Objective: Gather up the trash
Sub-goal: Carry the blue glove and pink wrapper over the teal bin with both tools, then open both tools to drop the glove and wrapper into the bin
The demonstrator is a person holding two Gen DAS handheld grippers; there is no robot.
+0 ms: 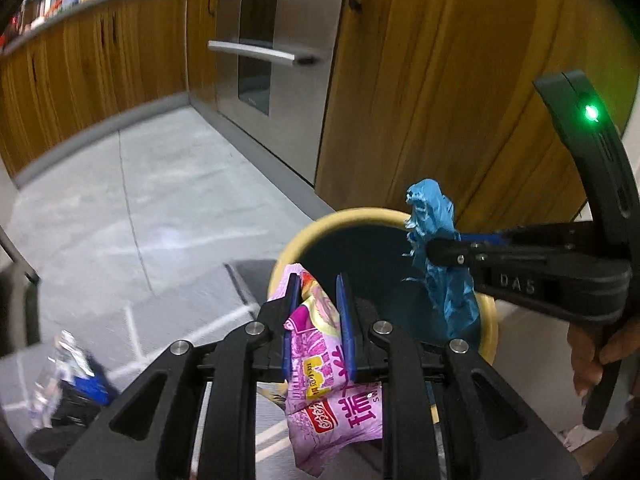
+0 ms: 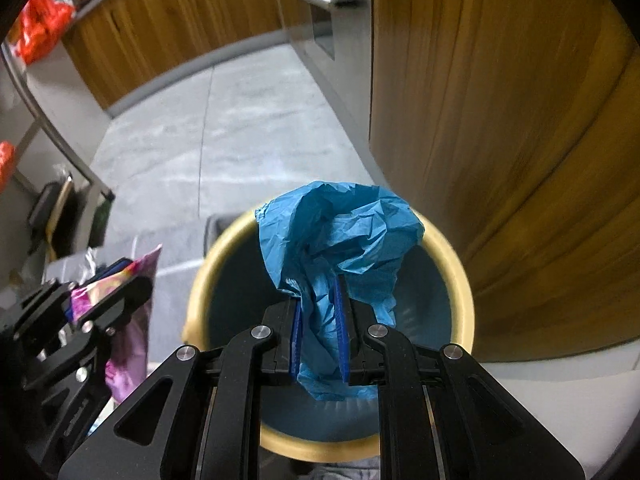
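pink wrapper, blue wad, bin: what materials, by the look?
Pink wrapper: thin printed plastic film, probably glossy; it creases sharply and hangs limp from the left tongs.
Blue wad: matte and finely crinkled, likely thin paper or non-woven sheet; its edge looks torn. Held in the right tongs.
Bin: smooth cream rim, dark teal inside, looks like moulded plastic, though painted metal is possible.

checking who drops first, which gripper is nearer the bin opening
Right. The right gripper holds the blue paper directly over the bin opening; the left gripper, with the pink wrapper, is at the bin's near-left rim.
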